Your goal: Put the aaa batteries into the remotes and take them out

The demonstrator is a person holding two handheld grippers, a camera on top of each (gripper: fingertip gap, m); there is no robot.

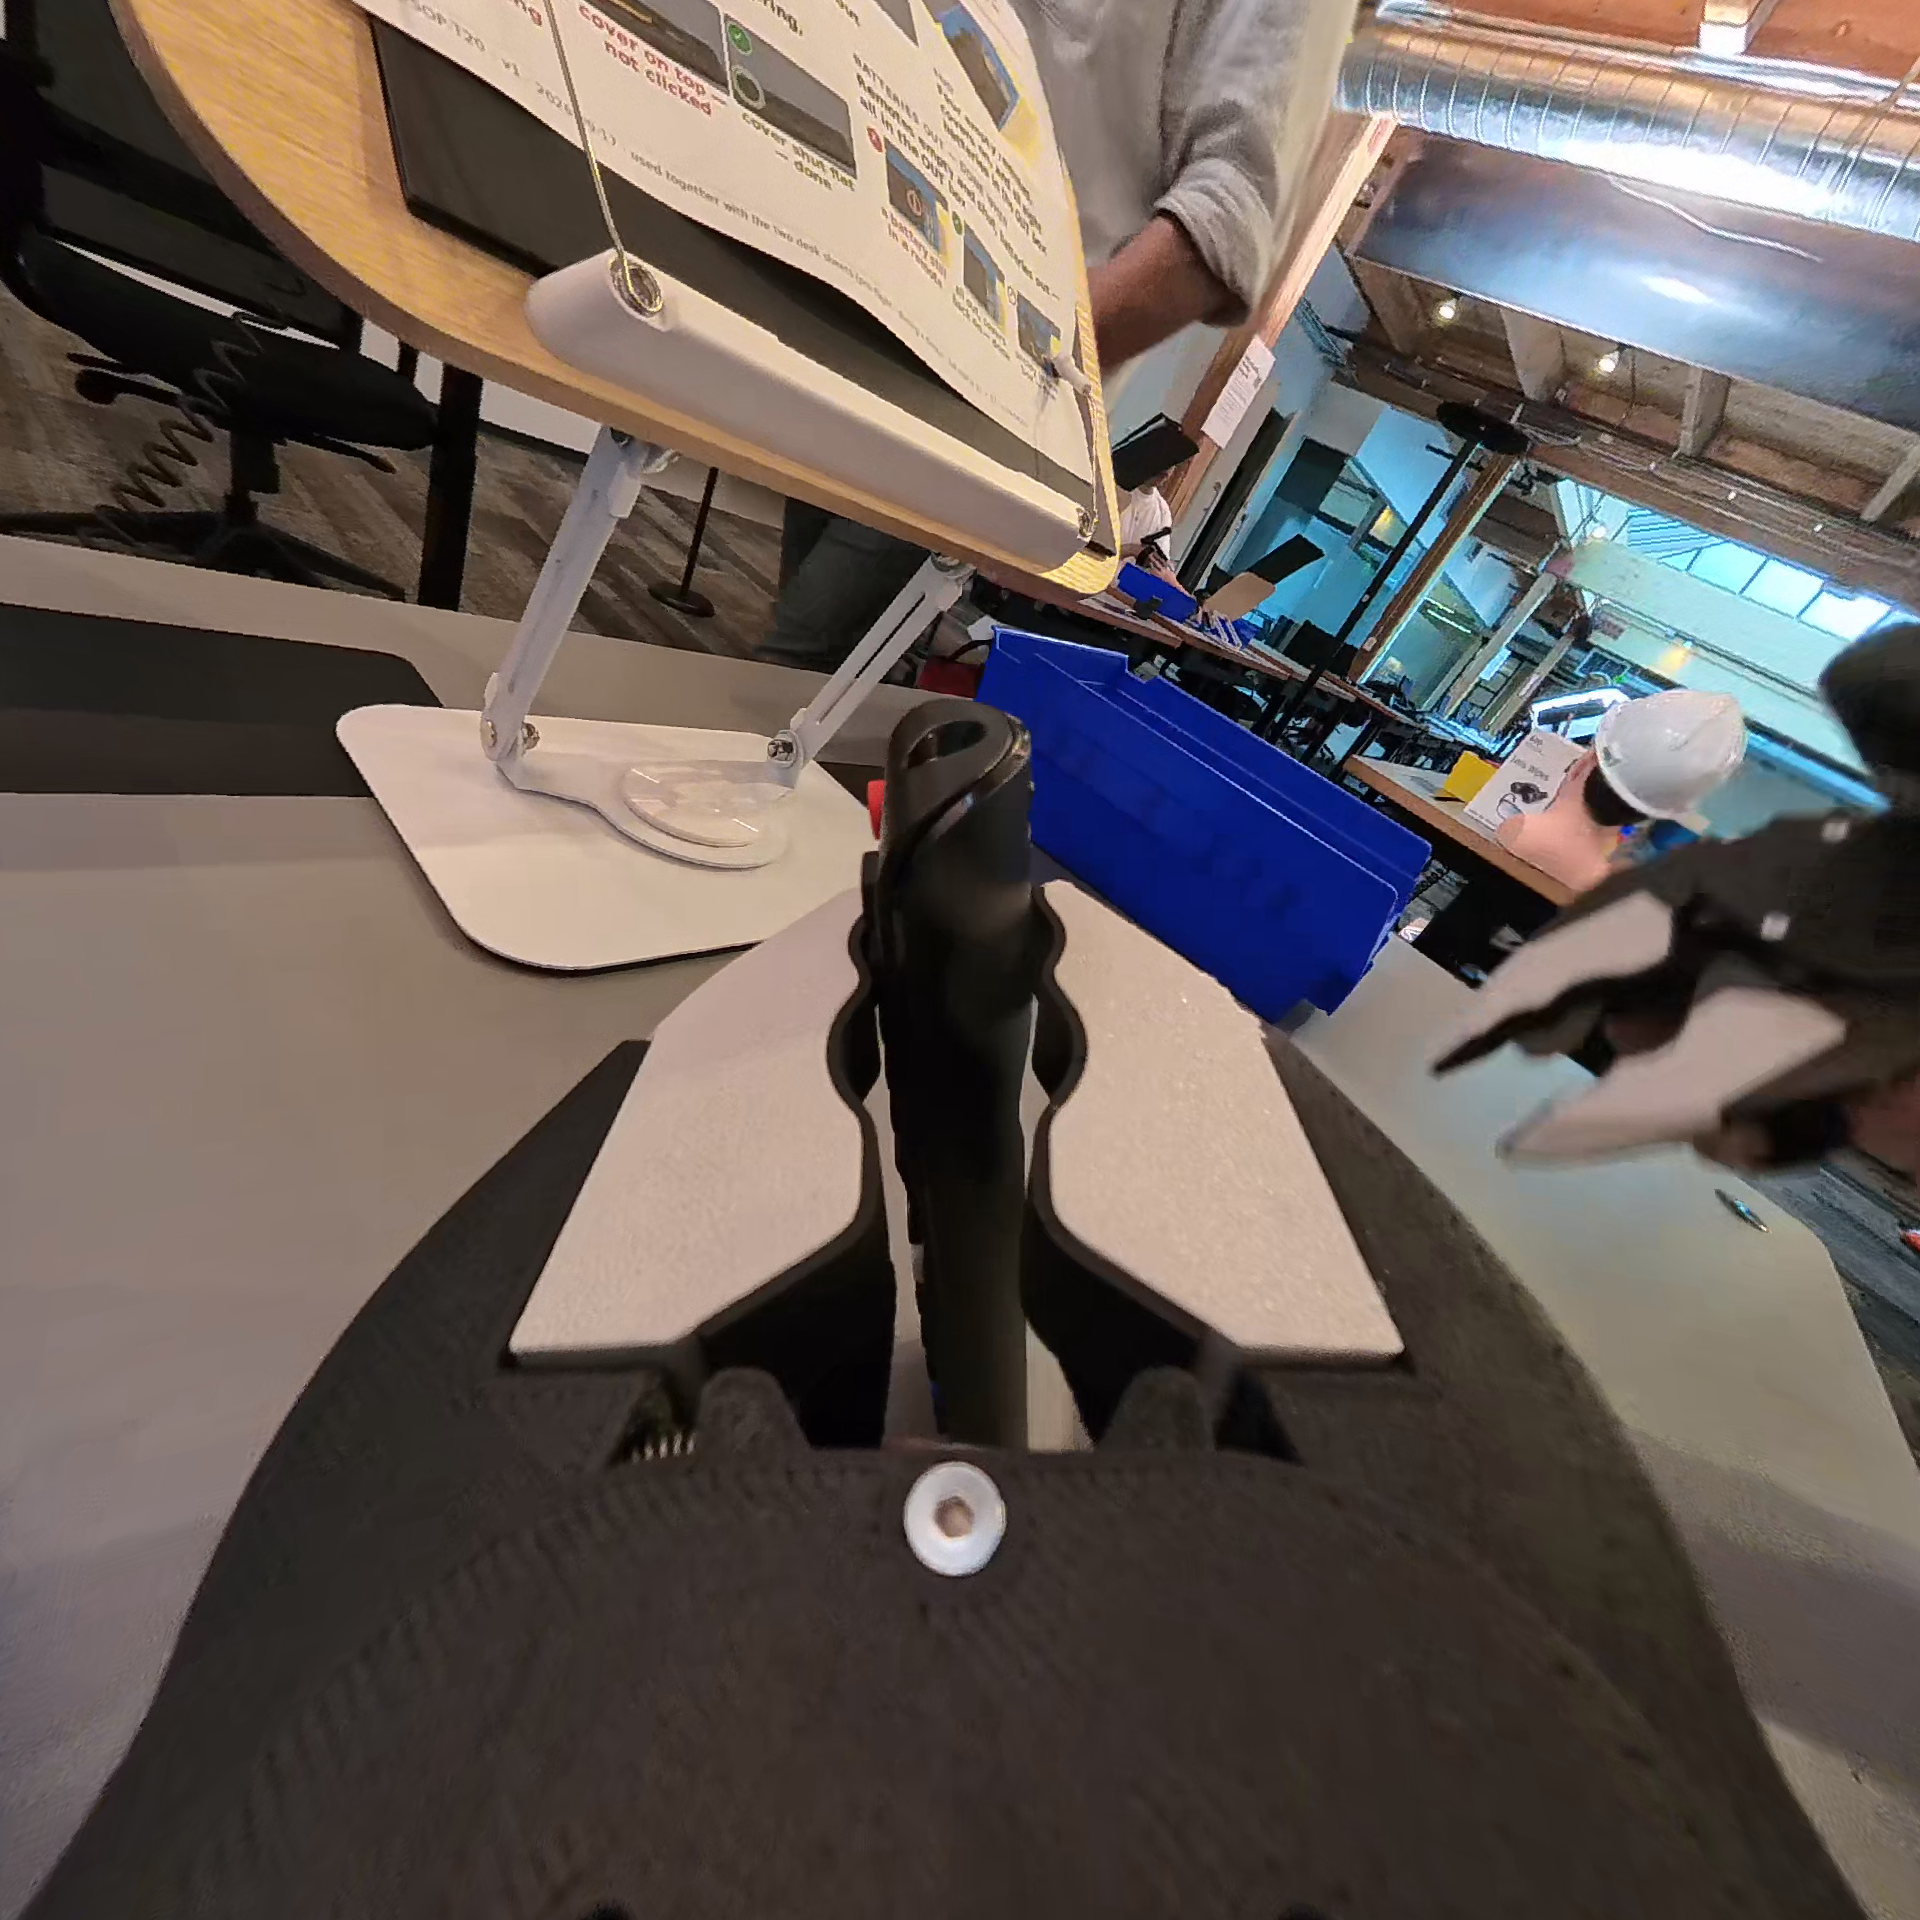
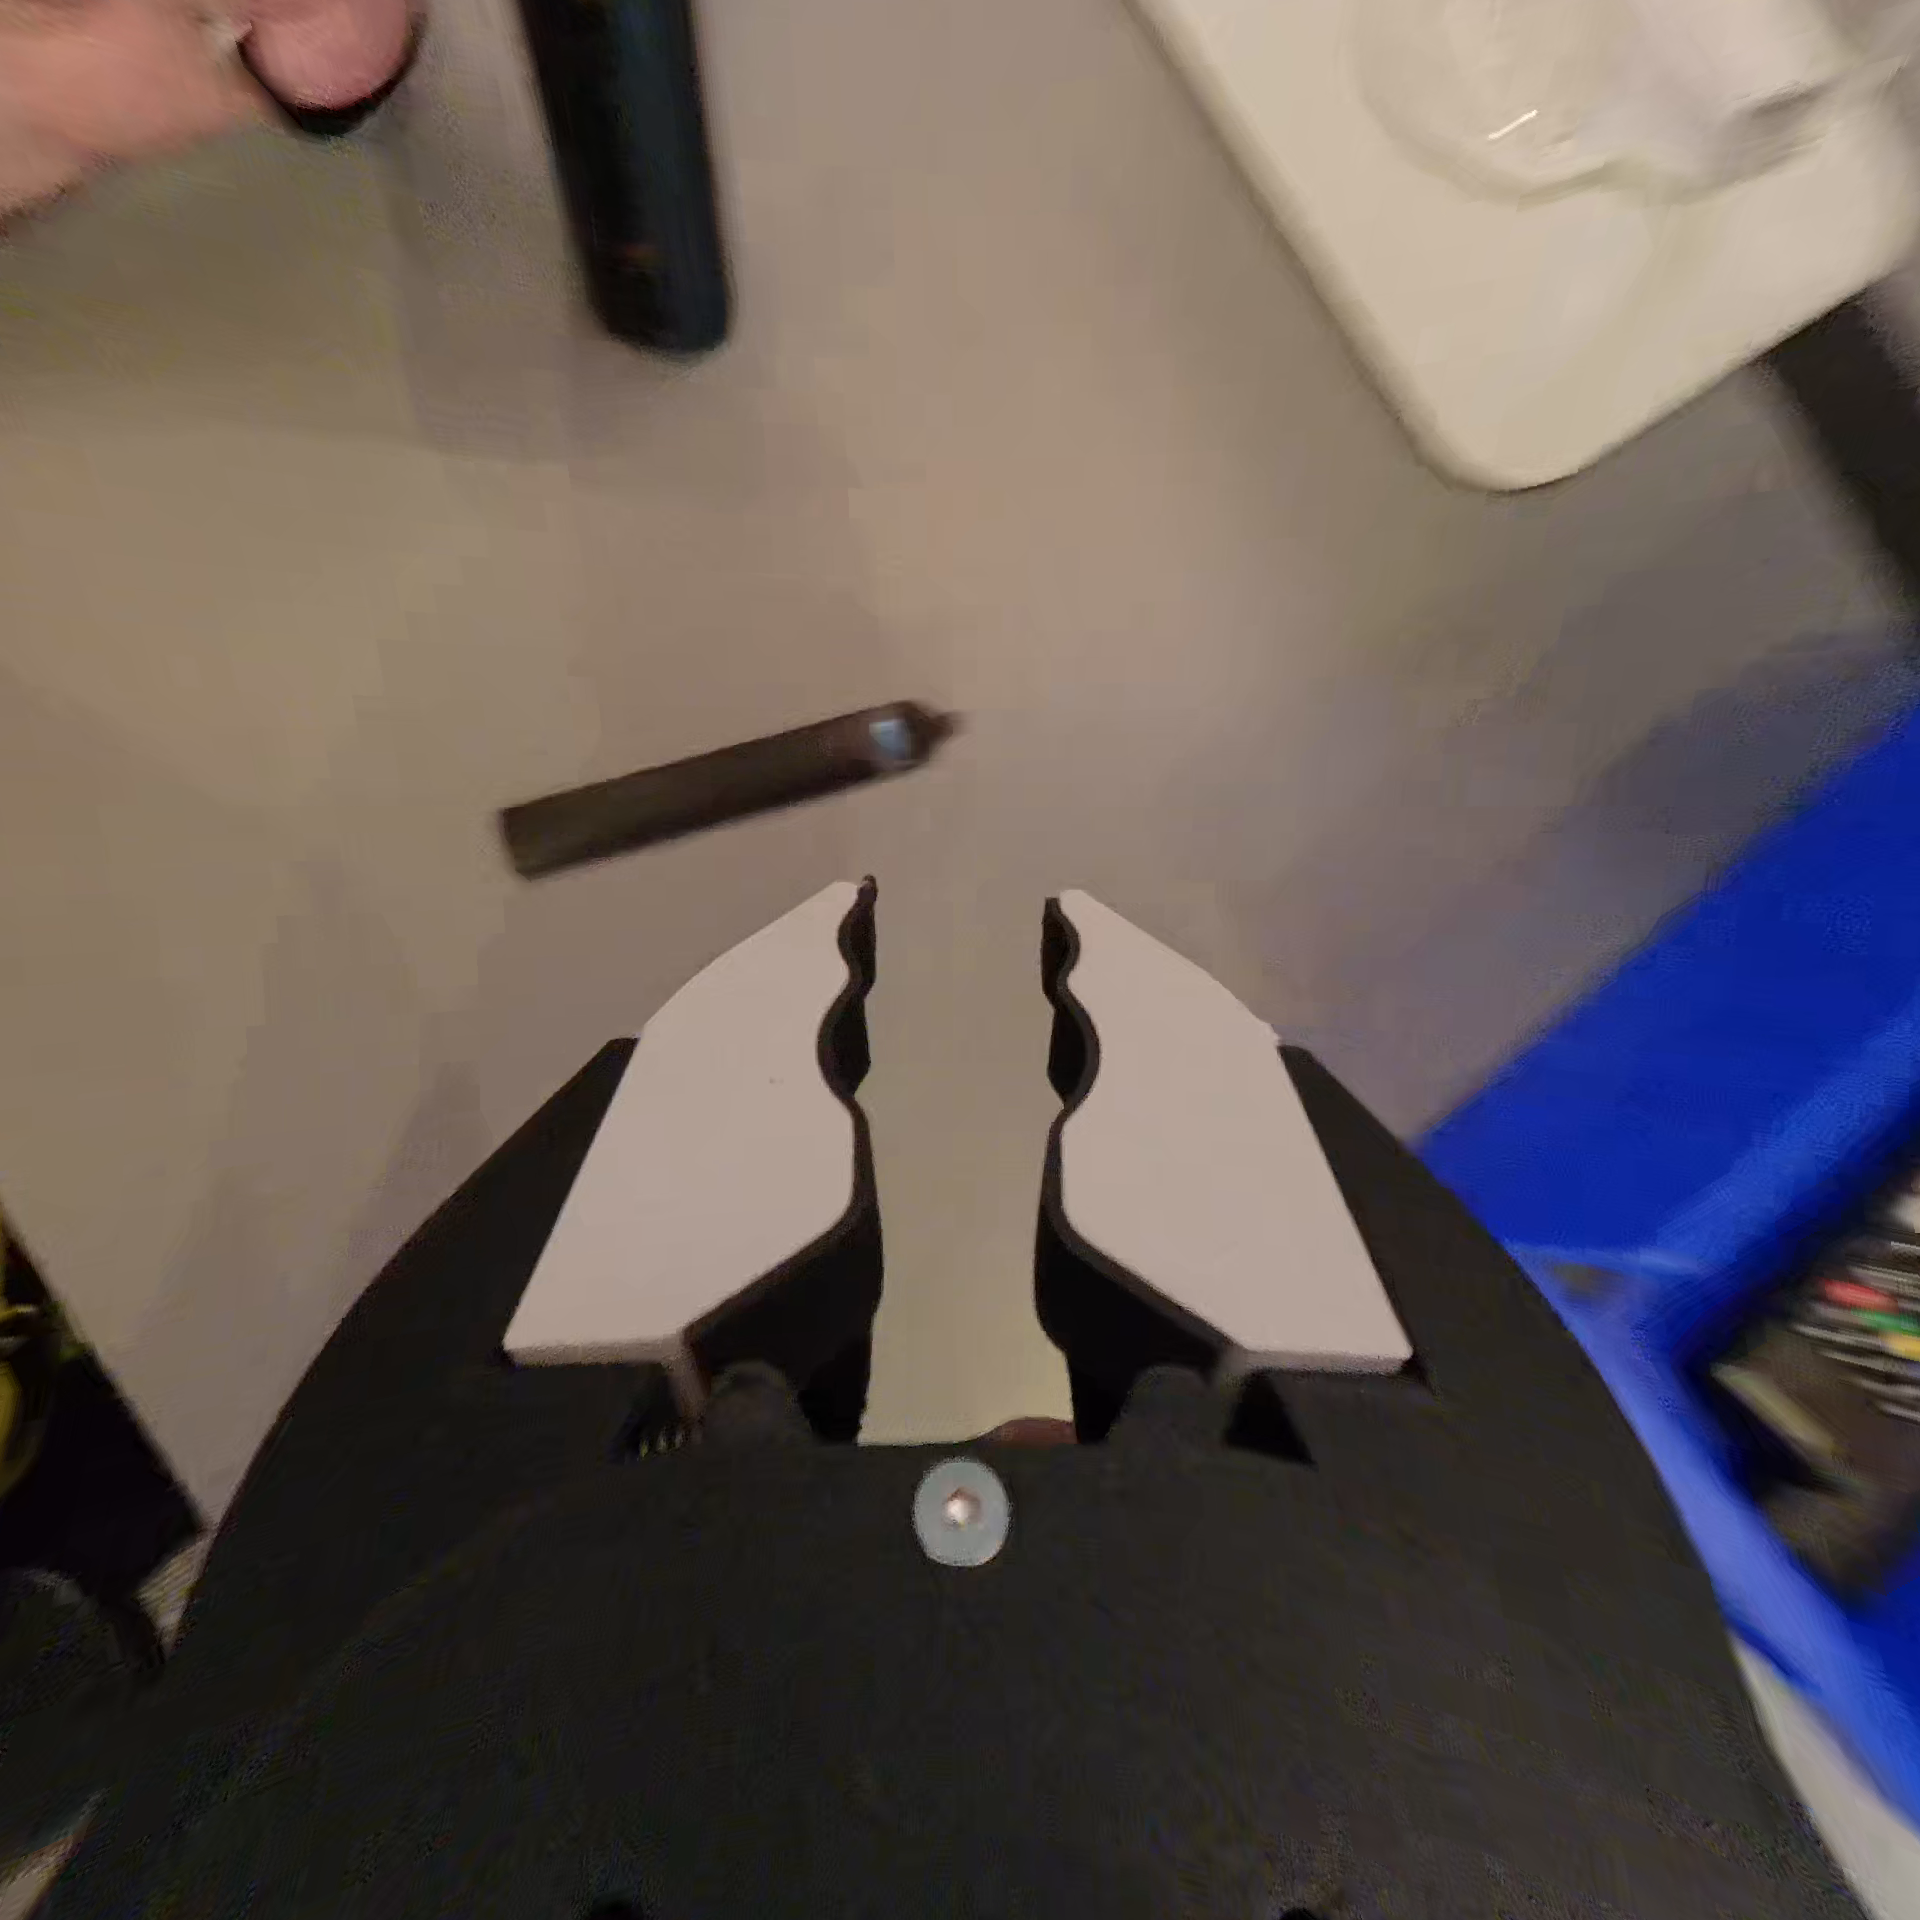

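Note:
My left gripper (image 1: 956, 904) is shut on a black remote (image 1: 961, 1039), held edge-on and pointing away over the grey table (image 1: 208, 1039). My right gripper (image 2: 958, 896) is open and empty, looking down at the table (image 2: 312, 623); it also shows in the left wrist view (image 1: 1475, 1107) at the right, above the table. A slim dark strip with a metallic end (image 2: 717, 784) lies on the table just ahead of its fingertips, blurred. The end of a black remote (image 2: 634, 177) shows at the top, next to a hand (image 2: 156, 73); I cannot tell whether it is the held one.
A white stand base (image 1: 582, 831) (image 2: 1558, 260) carries a tilted wooden board with a printed sheet (image 1: 727, 156). A blue bin (image 1: 1195, 821) (image 2: 1714, 1195) stands at the right, with small items inside. A person in a grey sleeve (image 1: 1195, 156) stands behind the table. My hands' fingertips stand some 25 cm from each other.

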